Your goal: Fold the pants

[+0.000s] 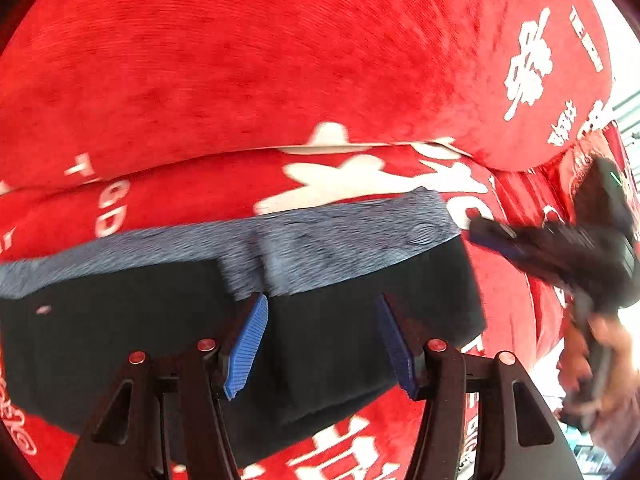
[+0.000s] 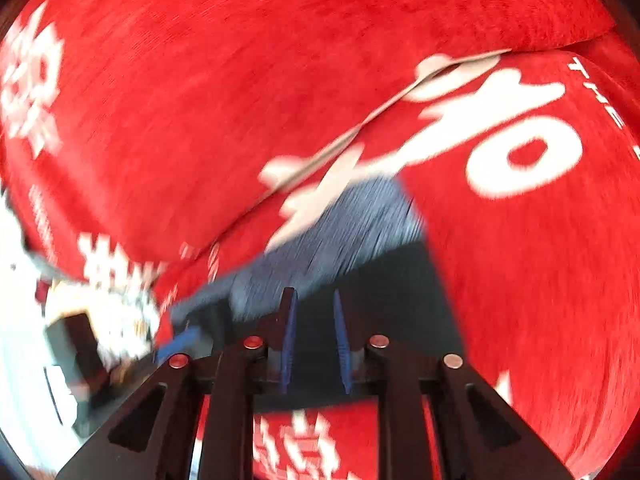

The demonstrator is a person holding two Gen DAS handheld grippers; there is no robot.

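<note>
Left claw [image 1: 322,344] agape over folded pants [image 1: 160,344], long axis crosswise.

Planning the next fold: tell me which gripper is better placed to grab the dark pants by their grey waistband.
Left, probably. The left gripper stands open over the folded dark pants, blue pads just short of the grey ribbed waistband. The right gripper has only a narrow gap, near the pants' edge.

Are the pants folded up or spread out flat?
Folded. The pants lie as a compact dark block on the red cloth, gray waistband on top.

black pants [image 1: 120,340] (grey band), red cloth [image 1: 240,60]
</note>
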